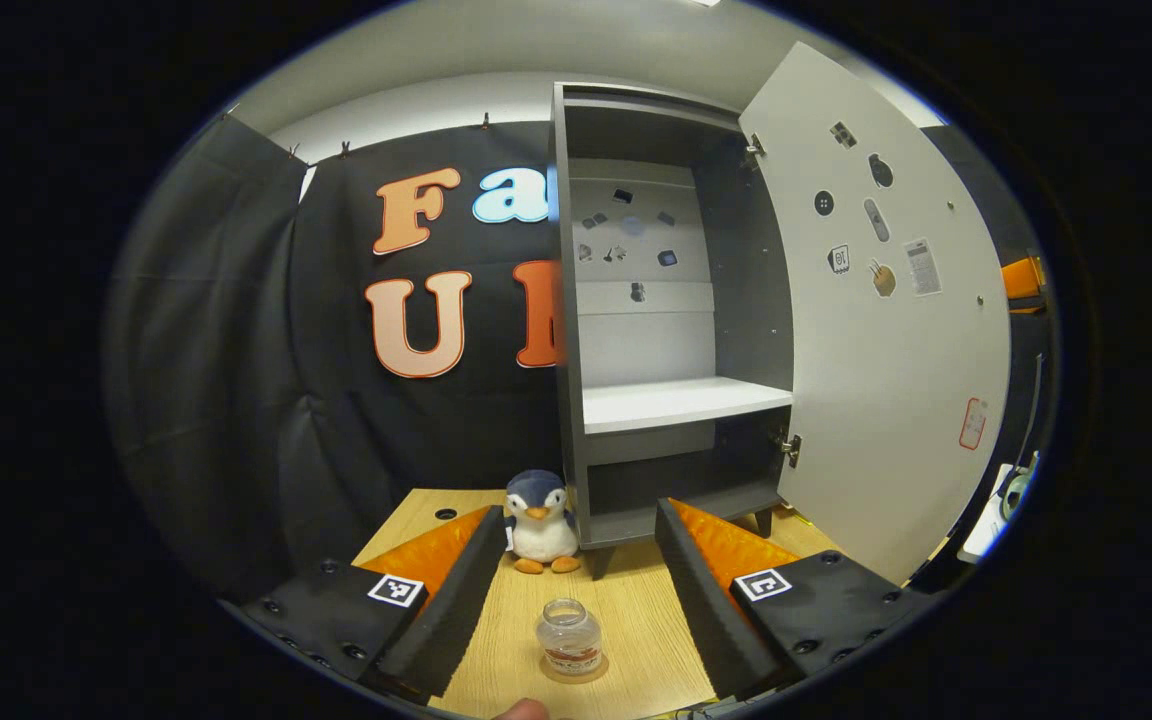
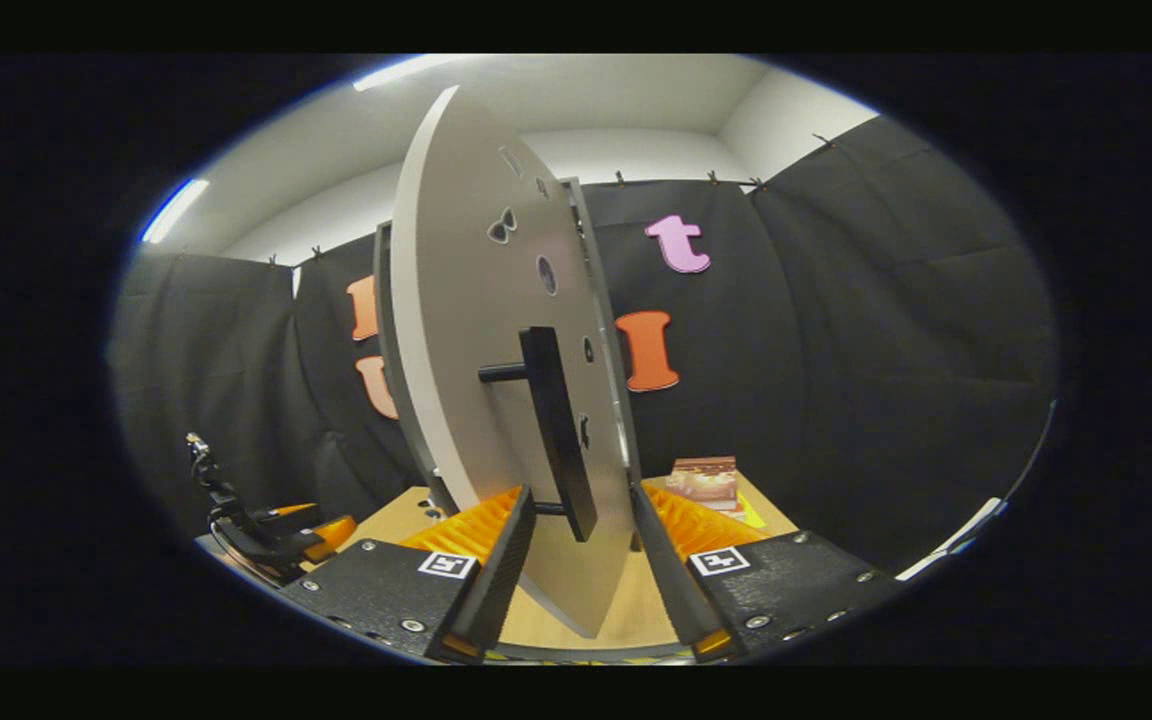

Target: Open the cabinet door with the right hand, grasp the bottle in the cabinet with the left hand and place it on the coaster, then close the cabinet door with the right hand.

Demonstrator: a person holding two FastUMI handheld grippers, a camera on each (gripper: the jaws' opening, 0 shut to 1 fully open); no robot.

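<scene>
Bottle [image 1: 569,637] on coaster [image 1: 576,673] at 6 o'clock, left gripper [image 1: 576,590] spread wide and clear of it, cabinet door [image 1: 886,300] swung open at 3 o'clock, right gripper [image 2: 581,560] gaping astride door edge [image 2: 576,590], handle [image 2: 558,430] at 12 o'clock.

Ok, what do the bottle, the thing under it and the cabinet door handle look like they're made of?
Bottle: clear glass or hard plastic, glossy; the table shows through it and it has no cap on. Coaster beneath it: thin tan disc, matte, maybe cork or wood. Handle: dark straight bar on pegs, matte, likely painted metal or plastic. Cabinet door: flat pale grey panel, probably laminated board.
</scene>
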